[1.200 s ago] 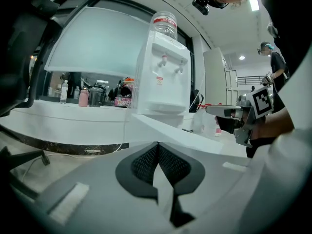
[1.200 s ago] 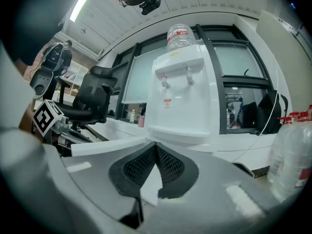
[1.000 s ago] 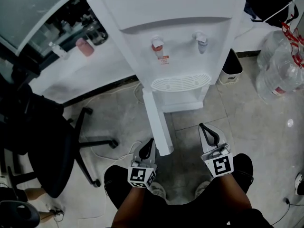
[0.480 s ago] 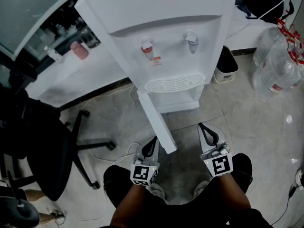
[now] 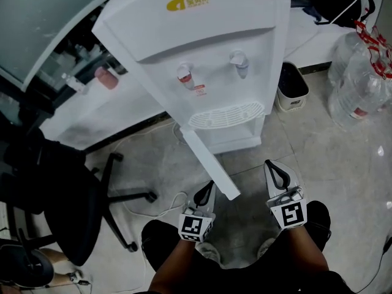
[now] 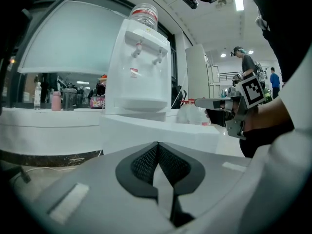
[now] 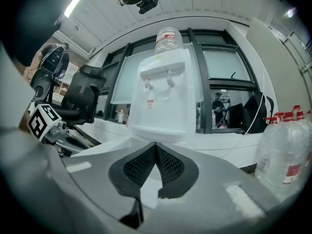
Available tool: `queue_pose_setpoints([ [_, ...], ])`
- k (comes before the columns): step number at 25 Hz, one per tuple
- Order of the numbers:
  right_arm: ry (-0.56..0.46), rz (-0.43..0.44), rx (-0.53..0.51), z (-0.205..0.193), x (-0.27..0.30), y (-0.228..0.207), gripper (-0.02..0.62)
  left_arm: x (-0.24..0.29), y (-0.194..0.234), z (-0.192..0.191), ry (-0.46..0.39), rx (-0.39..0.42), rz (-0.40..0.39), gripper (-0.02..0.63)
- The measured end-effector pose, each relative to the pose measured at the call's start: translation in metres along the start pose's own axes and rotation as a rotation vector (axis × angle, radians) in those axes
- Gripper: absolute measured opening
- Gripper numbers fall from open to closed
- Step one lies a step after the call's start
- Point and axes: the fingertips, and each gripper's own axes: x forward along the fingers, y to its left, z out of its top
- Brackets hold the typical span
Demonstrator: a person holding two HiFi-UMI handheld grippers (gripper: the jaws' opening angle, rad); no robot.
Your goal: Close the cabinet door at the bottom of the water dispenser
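Observation:
The white water dispenser (image 5: 202, 54) stands ahead of me. Its bottom cabinet door (image 5: 208, 164) hangs open and sticks out edge-on towards me. My left gripper (image 5: 208, 190) is shut and empty, its tips just left of the door's free end; I cannot tell whether they touch. In the left gripper view the door (image 6: 161, 130) shows as a white slab right behind the gripper (image 6: 157, 144). My right gripper (image 5: 273, 168) is shut and empty, to the right of the door and apart from it. In the right gripper view it (image 7: 155, 144) points at the dispenser (image 7: 165, 96).
A black office chair (image 5: 67, 207) stands on the left, with a cable (image 5: 165, 204) on the floor beside it. Large water jugs (image 5: 361, 84) and a black bin (image 5: 293, 84) sit right of the dispenser. A white counter (image 5: 92, 115) with a pink bottle (image 5: 106, 77) runs behind left.
My left gripper has shifted right, and the door's free end has swung right with it. The right gripper has moved slightly right and lower. The head view has tilted.

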Motion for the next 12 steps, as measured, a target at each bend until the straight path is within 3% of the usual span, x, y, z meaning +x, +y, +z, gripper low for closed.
queue_pose_setpoints([
  [12, -0.006, -0.036, 0.006, -0.007, -0.002, -0.017, 0.003, 0.037, -0.017, 0.017, -0.026, 0.038, -0.038, 0.018],
])
